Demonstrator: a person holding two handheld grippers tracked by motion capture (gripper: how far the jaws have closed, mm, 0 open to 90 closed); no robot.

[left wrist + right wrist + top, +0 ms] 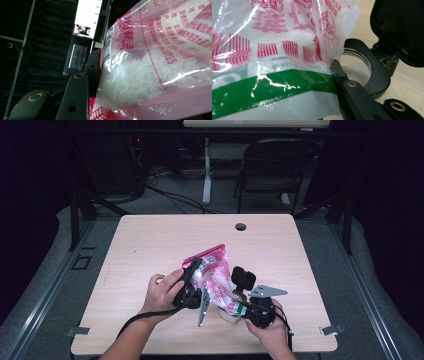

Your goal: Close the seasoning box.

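Note:
A clear plastic bag (212, 270) with pink print and white grains hangs tilted above the table, its lower corner over a small jar (227, 315). My left gripper (194, 270) is shut on the bag's upper part; in the left gripper view one black finger (93, 72) presses against the film (150, 62). My right gripper (239, 306) is shut on the bag's lower corner (287, 50), whose green-banded film hides one jaw. The other finger (338, 73) lies beside the jar's black rim (377, 75). The jar's flip lid (402, 27) stands open, with white grains inside the jar.
The wooden table (150, 245) has a cable hole (240, 226) near its far edge. Metal clips sit at the near corners (331, 330). A folding chair (275, 165) and a desk leg stand beyond the table on the dark floor.

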